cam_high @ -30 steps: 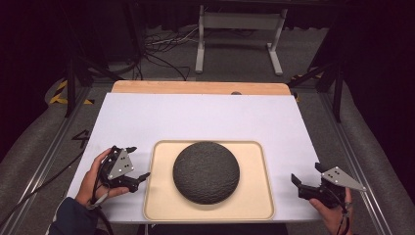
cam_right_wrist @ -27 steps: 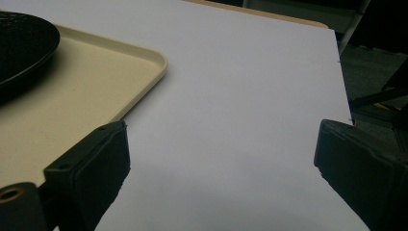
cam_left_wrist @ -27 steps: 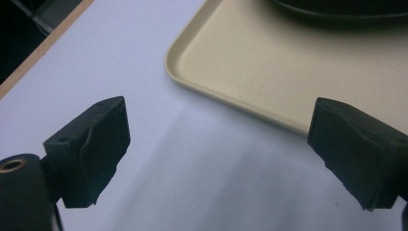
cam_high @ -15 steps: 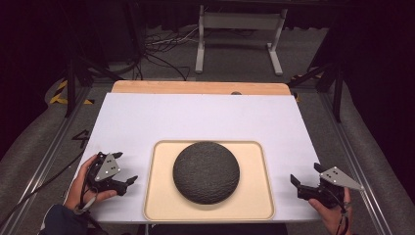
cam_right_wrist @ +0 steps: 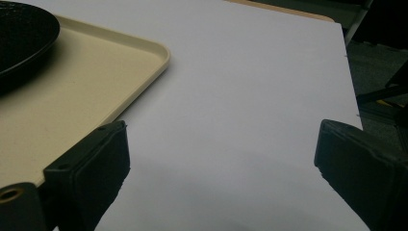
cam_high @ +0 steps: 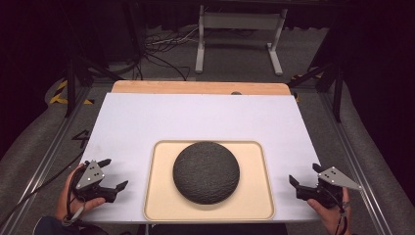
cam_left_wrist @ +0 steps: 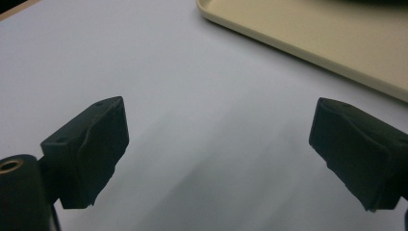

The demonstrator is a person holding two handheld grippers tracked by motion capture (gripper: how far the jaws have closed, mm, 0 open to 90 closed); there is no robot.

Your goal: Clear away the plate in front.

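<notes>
Unlabelled black dome (cam_high: 206, 172) on plain beige tray (cam_high: 161, 205), no legible writing.

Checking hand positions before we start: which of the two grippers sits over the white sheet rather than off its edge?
The left gripper hovers over the white sheet, left of the beige tray. The right gripper sits at the sheet's right edge.

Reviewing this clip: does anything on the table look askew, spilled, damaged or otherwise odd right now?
Nothing stands out. The dark textured round dome-shaped object sits centred on the beige rectangular tray, which lies square on the white tabletop sheet. The left gripper and right gripper are open, off the tray's sides.
</notes>
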